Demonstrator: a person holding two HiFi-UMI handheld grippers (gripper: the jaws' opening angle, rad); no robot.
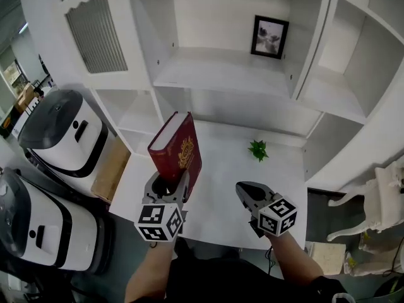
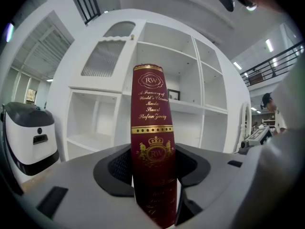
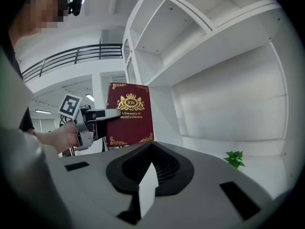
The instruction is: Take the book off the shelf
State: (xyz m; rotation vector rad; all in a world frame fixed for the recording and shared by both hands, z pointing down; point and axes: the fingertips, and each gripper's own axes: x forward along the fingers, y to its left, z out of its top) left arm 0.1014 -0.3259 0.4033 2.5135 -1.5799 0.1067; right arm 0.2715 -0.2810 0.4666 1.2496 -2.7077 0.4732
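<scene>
1. We see the book (image 2: 152, 142) bound in dark red, faintly glossy, leather-look cover with shiny gilt stamping.
2. We see the shelf unit (image 1: 221, 74) smooth, white-painted, satin.
3. We see the left gripper (image 1: 169, 188) and right gripper (image 1: 247, 193) in matt grey plastic, with ribbed black pads (image 3: 164, 163).

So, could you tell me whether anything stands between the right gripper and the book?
Nothing visible does. The book, clamped upright in the left gripper, faces the right gripper across open air. The small plant sits off to the side on the counter.
</scene>
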